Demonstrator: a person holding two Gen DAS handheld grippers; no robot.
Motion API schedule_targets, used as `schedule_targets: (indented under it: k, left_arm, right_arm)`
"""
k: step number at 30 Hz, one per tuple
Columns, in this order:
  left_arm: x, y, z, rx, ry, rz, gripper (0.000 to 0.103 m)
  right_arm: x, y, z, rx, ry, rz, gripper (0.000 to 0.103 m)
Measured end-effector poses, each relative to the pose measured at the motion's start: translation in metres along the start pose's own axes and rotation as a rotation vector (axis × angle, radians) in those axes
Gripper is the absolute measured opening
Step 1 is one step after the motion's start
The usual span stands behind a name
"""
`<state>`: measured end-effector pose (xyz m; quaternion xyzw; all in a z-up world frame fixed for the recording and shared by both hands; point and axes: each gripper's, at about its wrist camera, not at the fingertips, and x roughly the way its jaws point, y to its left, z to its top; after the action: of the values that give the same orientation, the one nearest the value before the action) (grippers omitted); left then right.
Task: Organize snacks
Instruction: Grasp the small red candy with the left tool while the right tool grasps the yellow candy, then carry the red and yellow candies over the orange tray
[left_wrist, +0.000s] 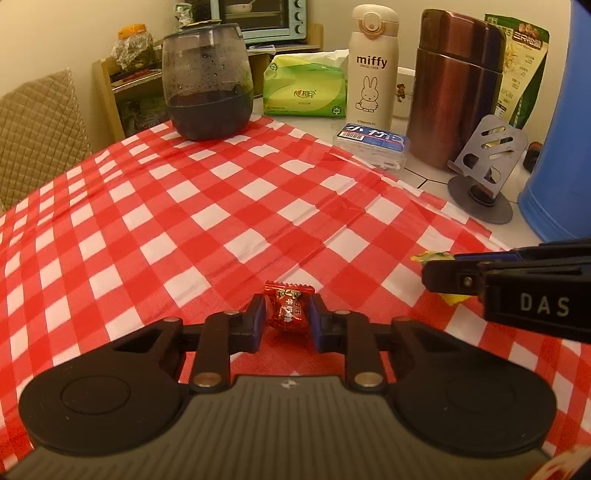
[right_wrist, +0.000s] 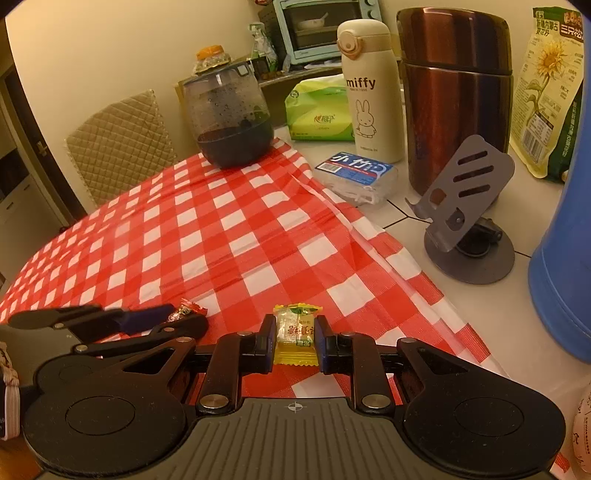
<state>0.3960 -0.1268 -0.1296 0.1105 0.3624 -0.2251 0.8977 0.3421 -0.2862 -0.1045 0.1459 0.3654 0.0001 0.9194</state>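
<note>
My left gripper (left_wrist: 287, 314) is shut on a red wrapped candy (left_wrist: 289, 308), held just above the red-and-white checked tablecloth (left_wrist: 207, 206). My right gripper (right_wrist: 294, 336) is shut on a yellow wrapped candy (right_wrist: 296, 334), also low over the cloth. In the left wrist view the right gripper (left_wrist: 441, 275) comes in from the right with the yellow candy (left_wrist: 434, 256) showing around its fingers. In the right wrist view the left gripper (right_wrist: 177, 317) shows at the left with the red candy (right_wrist: 187, 310) at its tips.
At the back stand a dark glass jar (left_wrist: 207, 83), a green tissue pack (left_wrist: 304, 86), a white miffy bottle (left_wrist: 373, 64), a brown thermos (left_wrist: 456, 86), a floss-pick box (left_wrist: 371, 146), a grey phone stand (left_wrist: 484, 173), a blue container (left_wrist: 565, 122) and a sunflower-seed bag (right_wrist: 546, 92).
</note>
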Motion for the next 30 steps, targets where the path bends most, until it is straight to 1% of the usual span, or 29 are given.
schedule_targets:
  k: [2,6,11,17,20,24,30]
  left_arm:
    - [-0.004,0.0,-0.004,-0.017,-0.004,-0.004,0.017]
    - [-0.024,0.0,-0.017,-0.091,-0.008,0.013,0.017]
    - [-0.06,0.002,-0.036,-0.219,-0.008,0.035,0.017]
    - [-0.108,0.01,-0.062,-0.343,-0.018,0.077,0.017]
    - [-0.133,0.015,-0.076,-0.384,-0.02,0.105,0.017]
    - [-0.17,0.018,-0.093,-0.424,-0.029,0.132,0.017]
    - [-0.225,0.018,-0.117,-0.46,-0.044,0.161,0.017]
  right_arm:
    - [0.001,0.001,0.0,0.0,0.002,0.001,0.022]
    - [0.001,0.005,0.001,-0.011,0.001,0.015,0.022]
    - [-0.001,0.011,0.001,-0.02,-0.003,0.035,0.022]
    - [-0.019,0.028,-0.009,-0.078,-0.003,0.083,0.022]
    - [-0.035,0.042,-0.02,-0.131,-0.002,0.105,0.022]
    - [-0.06,0.06,-0.046,-0.176,0.02,0.131,0.022]
    - [-0.1,0.081,-0.084,-0.202,0.048,0.164,0.022]
